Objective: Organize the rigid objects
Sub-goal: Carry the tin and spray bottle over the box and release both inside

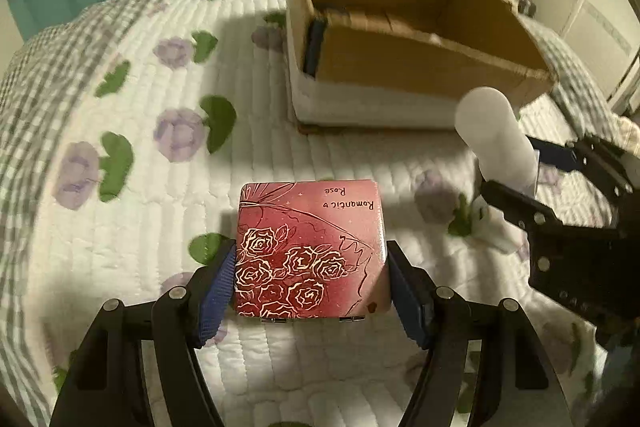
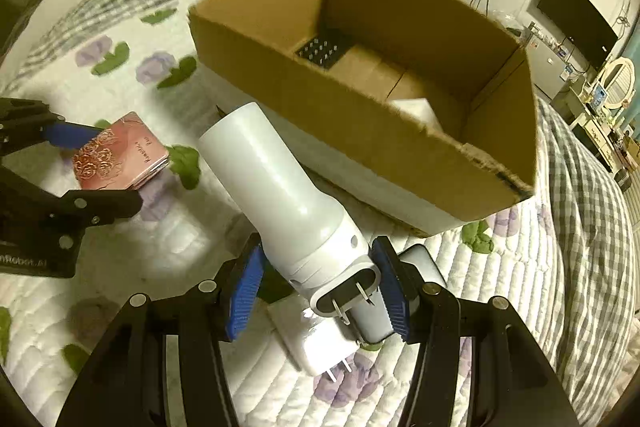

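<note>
My left gripper [image 1: 310, 281] has its blue pads against both sides of a square pink tin with rose drawings [image 1: 310, 247] that lies on the quilt. The tin also shows in the right wrist view [image 2: 120, 157]. My right gripper [image 2: 320, 289] is shut on a white cylindrical plug-in device with two prongs [image 2: 280, 195], held tilted above the bed. It shows in the left wrist view [image 1: 496, 139] too. An open cardboard box [image 1: 400, 67] [image 2: 320, 107] stands just beyond both.
Inside the box lie a dark studded item [image 2: 320, 53] and a white object [image 2: 416, 111]. A white charger block [image 2: 320, 343] and a grey flat item [image 2: 420, 259] lie under the right gripper. The floral quilt [image 1: 140, 187] covers the bed; furniture stands far right.
</note>
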A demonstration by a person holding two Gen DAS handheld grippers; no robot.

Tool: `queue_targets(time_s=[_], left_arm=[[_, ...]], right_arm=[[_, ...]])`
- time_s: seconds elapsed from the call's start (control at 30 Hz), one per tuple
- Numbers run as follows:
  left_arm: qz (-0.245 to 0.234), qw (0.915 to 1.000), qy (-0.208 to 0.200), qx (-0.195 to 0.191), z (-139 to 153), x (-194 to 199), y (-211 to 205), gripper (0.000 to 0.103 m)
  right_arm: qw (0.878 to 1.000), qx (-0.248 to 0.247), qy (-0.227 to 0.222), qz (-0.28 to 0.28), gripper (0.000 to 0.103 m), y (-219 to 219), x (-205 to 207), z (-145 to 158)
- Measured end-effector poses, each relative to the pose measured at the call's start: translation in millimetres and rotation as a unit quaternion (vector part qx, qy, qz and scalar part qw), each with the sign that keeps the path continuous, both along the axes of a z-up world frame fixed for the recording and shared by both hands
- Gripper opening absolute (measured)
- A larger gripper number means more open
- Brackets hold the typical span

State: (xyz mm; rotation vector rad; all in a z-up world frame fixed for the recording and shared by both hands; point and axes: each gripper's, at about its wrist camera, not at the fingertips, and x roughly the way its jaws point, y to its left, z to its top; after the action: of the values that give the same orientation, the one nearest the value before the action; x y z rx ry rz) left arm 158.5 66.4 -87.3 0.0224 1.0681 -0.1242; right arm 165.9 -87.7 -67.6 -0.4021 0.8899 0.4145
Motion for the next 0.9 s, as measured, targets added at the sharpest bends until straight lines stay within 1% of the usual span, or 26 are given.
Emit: queue_targets(time_s=[0.07, 0.1, 0.17, 0.2, 0.27, 0.3, 0.4, 0.5, 0.57, 0.67, 0.8, 0.9], left_arm=[[-0.001, 0.9999, -0.017, 0.000, 13.5, -3.5, -0.9, 0.071], [-0.002, 0.9995, -0.032, -0.004, 26.0, -5.2, -1.1, 0.071], [-0.006, 0.9986, -0.052, -0.009, 42.8, -5.5, -2.5, 0.071], [-0.005, 0.9975, -0.070, -0.006, 56.7, -4.2, -7.1, 0.071], [-0.010, 0.9957, -0.092, -0.003, 74.7, -3.9, -12.6, 0.071], [-0.016, 0.9939, -0.109, 0.000, 88.2, -0.7, -21.3, 0.071], [-0.027, 0.9903, -0.136, 0.010, 113.0, 16.5, -38.5, 0.071], [-0.032, 0.9867, -0.158, 0.023, 125.6, 41.5, -53.5, 0.071], [-0.035, 0.9860, -0.161, 0.026, 124.1, 56.5, -58.7, 0.071], [-0.038, 0.9864, -0.155, 0.038, 112.6, 82.1, -66.7, 0.071], [-0.034, 0.9891, -0.132, 0.056, 81.3, 111.5, -71.7, 0.071], [-0.042, 0.9892, -0.123, 0.067, 61.3, 121.5, -75.0, 0.071]], right_arm=[[1.000, 0.009, -0.010, -0.003, 0.054, 0.8, -3.6, 12.4], [1.000, 0.014, -0.018, -0.005, 0.054, -0.2, -4.5, 20.9], [0.999, 0.030, -0.032, -0.014, 0.054, -5.5, -2.7, 41.0], [0.998, 0.037, -0.039, -0.020, 0.054, -9.6, 0.2, 51.8], [0.997, 0.046, -0.054, -0.033, 0.054, -16.0, 6.8, 72.1], [0.996, 0.052, -0.061, -0.040, 0.054, -20.1, 12.1, 83.9], [0.994, 0.064, -0.072, -0.060, 0.054, -30.0, 28.1, 109.6], [0.992, 0.071, -0.078, -0.075, 0.054, -39.2, 51.1, 127.4], [0.991, 0.075, -0.077, -0.083, 0.054, -45.1, 66.4, 133.4], [0.991, 0.072, -0.066, -0.094, 0.054, -50.8, 93.9, 131.4], [0.992, 0.078, -0.038, -0.095, 0.054, -51.9, 126.6, 112.5], [0.992, 0.075, -0.032, -0.094, 0.054, -51.8, 141.1, 93.6]])
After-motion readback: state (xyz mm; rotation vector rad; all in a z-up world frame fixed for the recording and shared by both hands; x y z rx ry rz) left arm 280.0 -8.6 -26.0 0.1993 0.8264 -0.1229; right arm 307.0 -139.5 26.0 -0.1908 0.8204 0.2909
